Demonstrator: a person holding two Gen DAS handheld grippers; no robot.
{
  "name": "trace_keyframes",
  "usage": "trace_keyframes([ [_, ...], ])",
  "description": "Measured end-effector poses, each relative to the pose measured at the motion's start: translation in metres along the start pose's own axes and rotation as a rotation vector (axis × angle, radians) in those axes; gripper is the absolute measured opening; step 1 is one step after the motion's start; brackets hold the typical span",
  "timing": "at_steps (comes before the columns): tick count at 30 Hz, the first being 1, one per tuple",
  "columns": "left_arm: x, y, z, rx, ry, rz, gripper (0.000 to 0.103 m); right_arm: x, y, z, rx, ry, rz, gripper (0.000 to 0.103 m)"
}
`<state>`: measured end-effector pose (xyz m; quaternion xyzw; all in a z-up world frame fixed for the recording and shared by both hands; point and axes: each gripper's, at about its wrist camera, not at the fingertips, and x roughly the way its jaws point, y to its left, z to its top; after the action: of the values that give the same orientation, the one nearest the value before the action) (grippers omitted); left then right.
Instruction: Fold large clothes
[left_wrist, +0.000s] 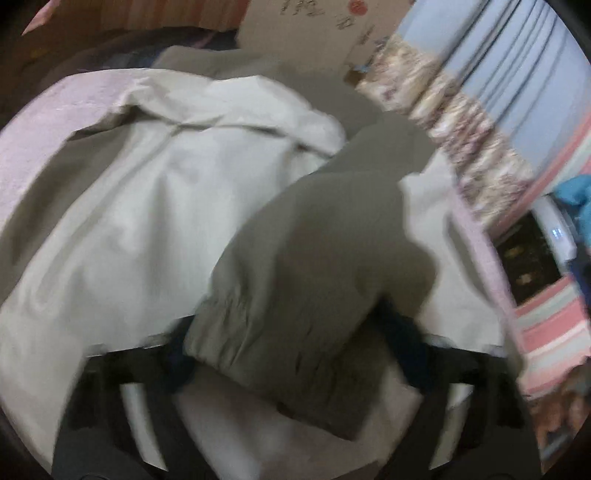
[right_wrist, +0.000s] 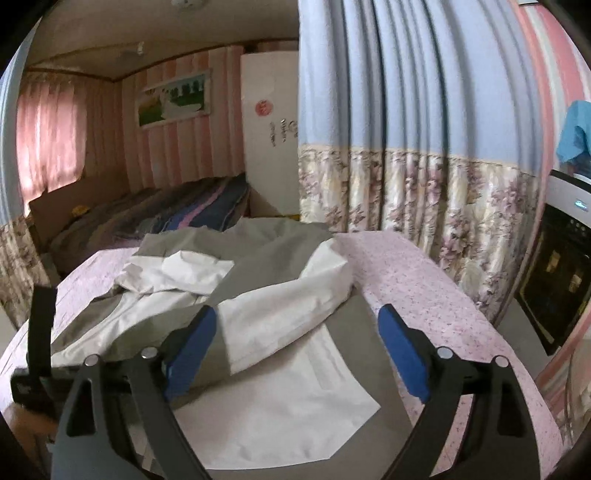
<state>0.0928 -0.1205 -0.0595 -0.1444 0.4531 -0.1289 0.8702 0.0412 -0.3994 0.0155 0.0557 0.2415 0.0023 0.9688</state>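
A large white and grey-green jacket (right_wrist: 258, 302) lies spread on a pink-covered table (right_wrist: 424, 280). In the blurred left wrist view its grey-green sleeve (left_wrist: 314, 258) lies between my left gripper's (left_wrist: 295, 350) blue fingers (left_wrist: 406, 343), cuff end toward the camera; the fingers stand far apart and I cannot tell whether they press the sleeve. The white jacket body (left_wrist: 147, 206) lies beyond on the left. My right gripper (right_wrist: 297, 332) is open and empty, just above the jacket's near part, with the white panel (right_wrist: 295, 398) under it.
A blue and floral curtain (right_wrist: 406, 155) hangs close behind the table on the right. A bed with dark bedding (right_wrist: 166, 214) and a white cabinet (right_wrist: 269, 147) stand beyond. A dark appliance (right_wrist: 557, 273) is at the right. The left gripper's body (right_wrist: 40, 325) shows at the left.
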Motion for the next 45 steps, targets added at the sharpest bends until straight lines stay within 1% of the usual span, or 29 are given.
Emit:
trace_keyframes([
  [1, -0.002, -0.003, 0.003, 0.032, -0.002, -0.016, 0.035, 0.002, -0.001, 0.002, -0.005, 0.006, 0.012, 0.089],
  [2, -0.008, -0.007, 0.008, 0.078, -0.018, -0.021, 0.029, 0.004, -0.001, 0.005, -0.016, 0.006, 0.017, 0.089],
  [4, -0.026, -0.014, 0.021, 0.163, -0.079, 0.003, 0.027, 0.007, 0.001, 0.012, -0.049, 0.0, 0.018, 0.09],
  [5, -0.041, -0.019, 0.031, 0.249, -0.133, 0.047, 0.027, 0.01, 0.001, 0.017, -0.07, -0.002, 0.02, 0.09],
  [7, -0.06, -0.024, 0.046, 0.357, -0.195, 0.115, 0.027, 0.02, 0.001, 0.031, -0.126, -0.011, 0.013, 0.09],
  [8, -0.068, -0.024, 0.057, 0.427, -0.22, 0.166, 0.027, 0.027, 0.001, 0.042, -0.157, -0.021, 0.012, 0.091],
  [10, -0.075, -0.015, 0.085, 0.501, -0.249, 0.242, 0.029, 0.043, 0.001, 0.059, -0.201, -0.031, 0.008, 0.095],
  [14, -0.056, 0.015, 0.14, 0.563, -0.226, 0.35, 0.034, 0.097, 0.001, 0.099, -0.252, -0.019, 0.038, 0.095],
  [15, -0.05, 0.022, 0.15, 0.56, -0.216, 0.36, 0.034, 0.124, 0.001, 0.111, -0.261, -0.007, 0.051, 0.095],
  [18, -0.02, 0.052, 0.185, 0.507, -0.151, 0.326, 0.034, 0.19, 0.001, 0.124, -0.276, 0.048, 0.049, 0.095],
  [19, -0.012, 0.059, 0.192, 0.492, -0.138, 0.322, 0.034, 0.222, 0.0, 0.126, -0.269, 0.099, 0.029, 0.095],
  [20, -0.004, 0.064, 0.198, 0.486, -0.13, 0.313, 0.034, 0.248, -0.003, 0.127, -0.245, 0.154, 0.041, 0.095],
  [24, 0.022, 0.079, 0.205, 0.457, -0.112, 0.296, 0.034, 0.32, -0.002, 0.117, -0.242, 0.297, 0.017, 0.094],
  [25, 0.026, 0.083, 0.207, 0.45, -0.108, 0.29, 0.034, 0.332, 0.0, 0.113, -0.246, 0.327, 0.027, 0.086],
  [26, 0.032, 0.087, 0.209, 0.437, -0.1, 0.283, 0.034, 0.34, 0.001, 0.109, -0.238, 0.345, 0.058, 0.069],
  [27, 0.037, 0.09, 0.21, 0.429, -0.094, 0.276, 0.034, 0.349, 0.0, 0.104, -0.225, 0.365, 0.079, 0.016],
  [28, 0.04, 0.093, 0.212, 0.423, -0.091, 0.273, 0.034, 0.352, -0.001, 0.103, -0.219, 0.363, 0.058, 0.008],
  [31, 0.04, 0.104, 0.221, 0.429, -0.106, 0.276, 0.029, 0.334, -0.014, 0.116, -0.141, 0.237, 0.005, 0.005],
  [33, 0.022, 0.105, 0.235, 0.416, -0.177, 0.278, 0.027, 0.317, -0.024, 0.128, -0.071, 0.153, -0.019, 0.005],
  [35, 0.019, 0.112, 0.246, 0.387, -0.186, 0.297, 0.027, 0.318, -0.022, 0.13, -0.09, 0.141, -0.04, 0.005],
  [36, 0.027, 0.118, 0.25, 0.366, -0.146, 0.295, 0.027, 0.327, -0.017, 0.125, -0.126, 0.164, -0.061, 0.005],
  [38, 0.057, 0.141, 0.251, 0.288, 0.0, 0.239, 0.025, 0.353, -0.011, 0.111, -0.174, 0.262, -0.077, 0.009],
  [39, 0.071, 0.148, 0.245, 0.279, 0.043, 0.252, 0.025, 0.365, -0.01, 0.101, -0.196, 0.3, -0.098, 0.029],
  [40, 0.08, 0.151, 0.24, 0.293, 0.076, 0.268, 0.025, 0.371, -0.011, 0.094, -0.213, 0.319, -0.117, 0.054],
  [41, 0.091, 0.155, 0.231, 0.312, 0.115, 0.279, 0.025, 0.373, -0.013, 0.09, -0.222, 0.323, -0.135, 0.064],
  [42, 0.094, 0.157, 0.228, 0.314, 0.124, 0.285, 0.03, 0.372, -0.017, 0.087, -0.216, 0.312, -0.153, 0.077],
  [43, 0.093, 0.16, 0.227, 0.301, 0.117, 0.286, 0.033, 0.365, -0.022, 0.088, -0.194, 0.304, -0.154, 0.08],
  [44, 0.09, 0.162, 0.229, 0.278, 0.109, 0.28, 0.041, 0.362, -0.026, 0.09, -0.178, 0.303, -0.148, 0.08],
  [45, 0.085, 0.164, 0.231, 0.271, 0.105, 0.299, 0.067, 0.352, -0.031, 0.093, -0.154, 0.295, -0.144, 0.08],
])
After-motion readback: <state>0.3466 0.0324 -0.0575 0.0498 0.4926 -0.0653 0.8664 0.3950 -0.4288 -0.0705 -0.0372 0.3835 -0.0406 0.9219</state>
